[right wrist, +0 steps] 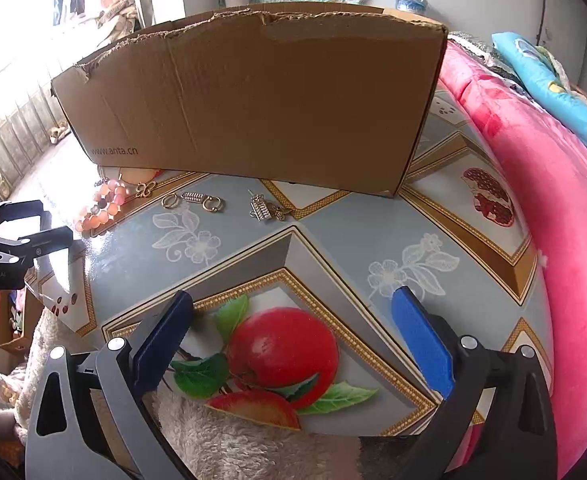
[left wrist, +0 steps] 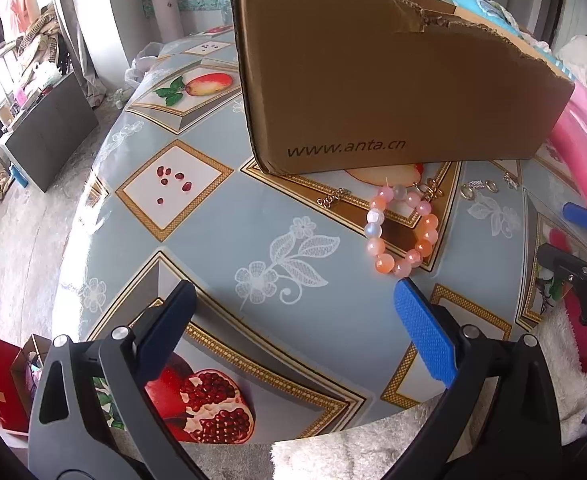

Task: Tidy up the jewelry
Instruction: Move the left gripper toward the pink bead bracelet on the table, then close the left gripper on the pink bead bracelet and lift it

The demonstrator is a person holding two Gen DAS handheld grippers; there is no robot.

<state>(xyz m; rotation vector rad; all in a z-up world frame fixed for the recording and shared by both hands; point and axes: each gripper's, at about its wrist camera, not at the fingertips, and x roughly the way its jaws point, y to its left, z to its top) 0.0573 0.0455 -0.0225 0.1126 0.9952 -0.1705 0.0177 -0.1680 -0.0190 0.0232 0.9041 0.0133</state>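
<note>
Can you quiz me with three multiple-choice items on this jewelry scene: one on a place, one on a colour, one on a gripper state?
1. Where does the bead bracelet lie?
A. Inside the cardboard box
B. On the tablecloth in front of the cardboard box
C. Between the fingers of the left gripper

2. What colour are most of the bracelet's beads?
A. Pink to orange
B. Dark green
C. Black

3. How does the right gripper stand?
A. Shut on a ring
B. Shut on nothing
C. Open, with nothing between its fingers

Answers:
1 B: the bracelet rests on the tablecloth near the front wall of the cardboard box, ahead of the left gripper.
2 A: its beads look pink, peach and orange, a few pale.
3 C: its fingers stand wide apart over the printed apple, away from the small metal pieces.
</note>
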